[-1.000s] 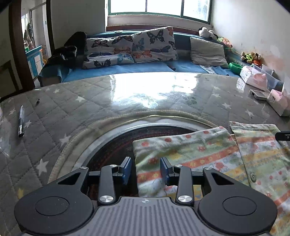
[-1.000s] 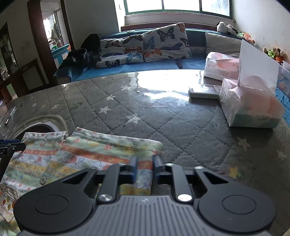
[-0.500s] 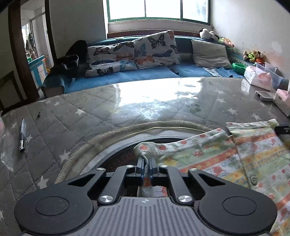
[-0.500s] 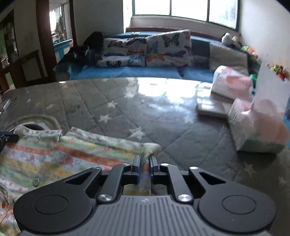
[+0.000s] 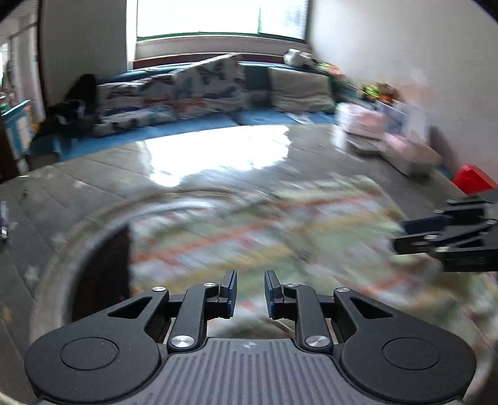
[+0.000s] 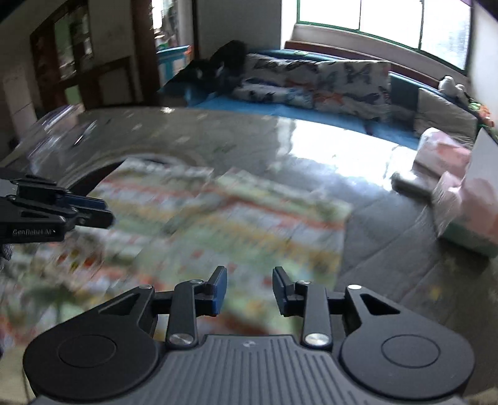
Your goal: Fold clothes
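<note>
On the quilted table cover, nearest the cameras:
Left gripper [image 5: 250, 294]: jaws apart with a narrow gap, nothing between the blue pads, held above the garment's near edge.
Right gripper [image 6: 249, 291]: jaws apart a little wider, also holding nothing, above the garment's near right part.
Garment [image 6: 236, 224]: striped, printed cloth lying spread flat on the table cover [image 6: 389, 258]; its left part overlaps a dark round opening [image 5: 105, 264] in the cover, its right edge ends well short of the tissue packs.
Garment edges: far edge and right edge readable in the right wrist view; a seam or overlap runs through the middle, but blur hides whether it is a fold.
Open room: bare cover beyond the garment's far edge, and to the garment's right up to the tissue packs [image 6: 460, 199].
Cross views: each gripper shows at the other camera's side edge, cut off by the frame.
Hard to make out: both views are motion-blurred; the print and any buttons are smeared.
Beyond the garment: sofa with butterfly cushions [image 6: 339, 84] under a bright window [image 5: 218, 15].
</note>
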